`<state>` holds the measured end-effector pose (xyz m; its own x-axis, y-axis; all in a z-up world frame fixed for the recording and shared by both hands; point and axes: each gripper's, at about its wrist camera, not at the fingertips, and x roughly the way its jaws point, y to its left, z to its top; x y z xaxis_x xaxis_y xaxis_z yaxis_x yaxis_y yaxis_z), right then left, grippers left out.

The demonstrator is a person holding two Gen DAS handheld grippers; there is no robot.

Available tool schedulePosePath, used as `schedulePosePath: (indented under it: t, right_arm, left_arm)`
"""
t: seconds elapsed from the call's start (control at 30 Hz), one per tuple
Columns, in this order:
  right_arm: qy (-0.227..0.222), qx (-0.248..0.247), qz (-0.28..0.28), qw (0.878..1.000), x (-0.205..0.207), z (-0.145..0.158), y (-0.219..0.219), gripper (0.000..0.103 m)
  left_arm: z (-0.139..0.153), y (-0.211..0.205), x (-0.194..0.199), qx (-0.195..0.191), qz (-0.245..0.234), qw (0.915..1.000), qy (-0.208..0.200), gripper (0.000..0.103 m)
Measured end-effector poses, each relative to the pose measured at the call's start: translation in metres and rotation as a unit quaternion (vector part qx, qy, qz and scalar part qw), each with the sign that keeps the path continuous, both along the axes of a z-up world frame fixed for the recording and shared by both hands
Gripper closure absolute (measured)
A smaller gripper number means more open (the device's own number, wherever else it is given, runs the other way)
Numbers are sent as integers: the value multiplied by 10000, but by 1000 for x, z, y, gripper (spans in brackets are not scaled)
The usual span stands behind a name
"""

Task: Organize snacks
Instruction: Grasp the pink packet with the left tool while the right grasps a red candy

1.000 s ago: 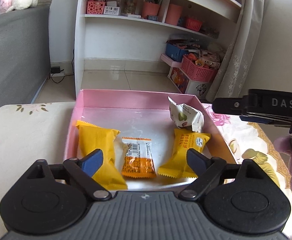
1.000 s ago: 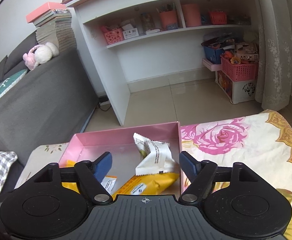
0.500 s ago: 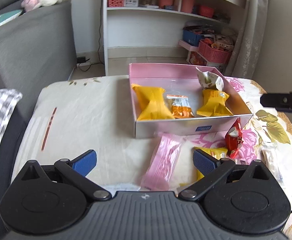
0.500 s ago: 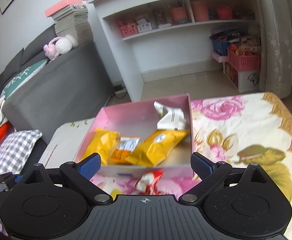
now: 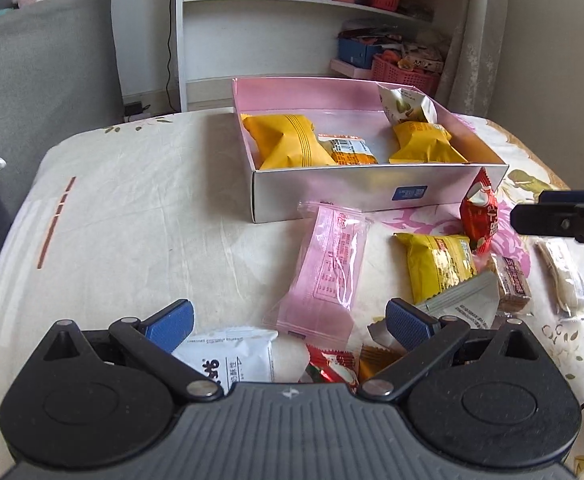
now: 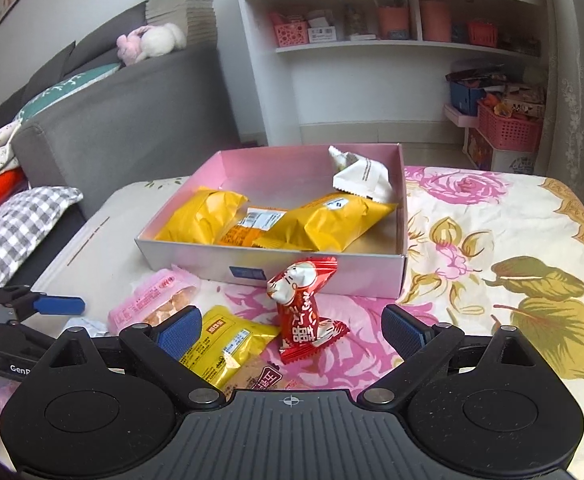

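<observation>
Left gripper [image 5: 287,322] closing slightly, right gripper [image 6: 292,326] gaping, both empty. Loose snack packets [image 5: 438,266] are lying on the floral tablecloth [image 6: 512,248] just before the pink box [image 6: 312,272], which is holding four packets. Beyond: grey sofa [image 6: 123,112], white shelf unit [image 6: 372,88] standing.

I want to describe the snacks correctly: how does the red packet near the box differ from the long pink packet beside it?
The red packet stands upright against the front wall of the pink box; the pink packet lies flat on the cloth. The red packet is short and crumpled, with white characters; the pink packet is longer and partly see-through. Both are sealed, both are outside the box, and nothing holds either of them.
</observation>
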<state>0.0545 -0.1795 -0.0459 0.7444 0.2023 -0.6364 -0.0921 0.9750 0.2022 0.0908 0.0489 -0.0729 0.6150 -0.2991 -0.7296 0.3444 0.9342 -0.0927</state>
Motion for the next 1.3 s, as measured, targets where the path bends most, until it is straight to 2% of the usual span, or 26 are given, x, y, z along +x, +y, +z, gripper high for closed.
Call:
schedulePosePath:
  t: [0.13, 0.27, 0.37, 0.43, 0.5, 0.53, 0.6, 0.63, 0.7, 0.8, 0.9, 1.3]
  right_arm:
    - [95, 12, 19, 10000, 11, -10, 5, 5]
    - [103, -134, 23, 9999, 23, -19, 12, 5]
    - [111, -166, -56, 9998, 28, -23, 13, 8]
    - [145, -116, -123, 9998, 31, -25, 11, 14]
    - [208, -64, -147, 9997, 34, -27, 9, 28]
    - [235, -53, -148, 9996, 34, -29, 8, 32]
    - [260, -57, -159, 9995, 35, -31, 7, 47]
    - [266, -65, -167, 9995, 35, -31, 7, 50]
    - [270, -46, -174, 9995, 35, -32, 6, 64]
    - [288, 37, -84, 9995, 35, -31, 6, 77]
    - [245, -71, -6, 9997, 34, -29, 10, 79]
    - [93, 33, 44, 9999, 30, -11, 11, 81]
  left_arm:
    - [0, 3, 7, -251, 87, 9996, 27, 9]
    - [-1, -1, 16, -422, 74, 9989, 175, 22]
    - [-2, -7, 18, -393, 4, 9991, 176, 31]
    - [-2, -10, 20, -344, -7, 9993, 159, 36]
    - [-2, -12, 21, -359, -22, 9992, 160, 42]
    - [-1, -12, 22, -380, -23, 9991, 164, 45]
    - [0, -12, 23, -425, -20, 9989, 197, 52]
    - [0, -13, 24, -451, -21, 9987, 219, 53]
    - [1, -14, 24, -480, -49, 9986, 238, 60]
    - [2, -17, 22, -405, -101, 9989, 210, 69]
    - [5, -19, 22, -352, -98, 9991, 216, 73]
    - [26, -21, 16, -350, -110, 9993, 43, 74]
